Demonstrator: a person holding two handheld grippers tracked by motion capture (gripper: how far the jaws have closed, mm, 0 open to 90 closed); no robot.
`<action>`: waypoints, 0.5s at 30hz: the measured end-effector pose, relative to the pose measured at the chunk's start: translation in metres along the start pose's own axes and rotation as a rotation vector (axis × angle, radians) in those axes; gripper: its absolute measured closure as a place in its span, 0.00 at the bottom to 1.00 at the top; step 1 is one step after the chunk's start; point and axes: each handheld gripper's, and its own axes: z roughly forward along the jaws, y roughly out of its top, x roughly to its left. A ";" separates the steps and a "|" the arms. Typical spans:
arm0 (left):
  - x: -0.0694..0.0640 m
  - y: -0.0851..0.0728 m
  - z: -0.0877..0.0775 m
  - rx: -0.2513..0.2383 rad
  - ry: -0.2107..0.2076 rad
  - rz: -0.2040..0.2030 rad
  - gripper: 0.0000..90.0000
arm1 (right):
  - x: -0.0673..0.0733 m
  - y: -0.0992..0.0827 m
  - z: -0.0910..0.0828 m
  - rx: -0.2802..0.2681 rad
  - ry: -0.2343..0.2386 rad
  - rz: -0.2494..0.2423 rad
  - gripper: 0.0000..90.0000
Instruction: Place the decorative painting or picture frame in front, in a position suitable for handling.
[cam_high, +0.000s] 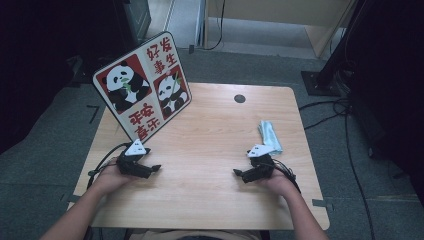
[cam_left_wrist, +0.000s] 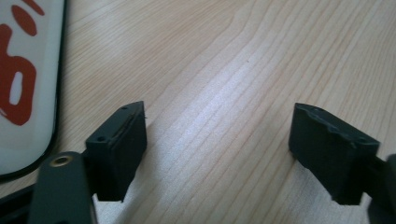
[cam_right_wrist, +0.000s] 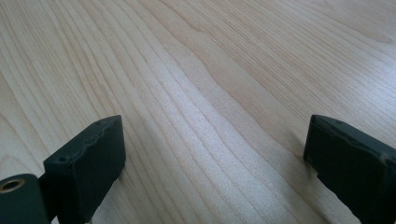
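This looks like a lab or studio set up for recording rather than a home. A small light-wood tabletop (cam_high: 215, 125) stands alone on grey carpet (cam_high: 50, 125), and beyond its right edge the black base of a stand (cam_high: 320, 82) rests on the floor with loose black cables (cam_high: 345, 120) trailing from it. Dark equipment crowds the room beyond the tabletop's far left corner.

A light wooden table (cam_high: 210, 195) stands on grey carpet (cam_high: 45, 145), dark surroundings.
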 end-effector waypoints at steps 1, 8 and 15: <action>0.001 0.000 -0.001 0.003 -0.006 -0.004 0.25 | 0.000 0.000 0.000 0.000 0.000 0.001 0.06; 0.007 0.002 -0.006 0.028 -0.005 -0.022 0.27 | 0.000 0.000 0.000 0.000 0.000 0.000 0.06; 0.012 0.005 -0.013 0.038 -0.050 -0.028 0.28 | 0.000 0.000 0.000 -0.001 -0.001 -0.002 0.06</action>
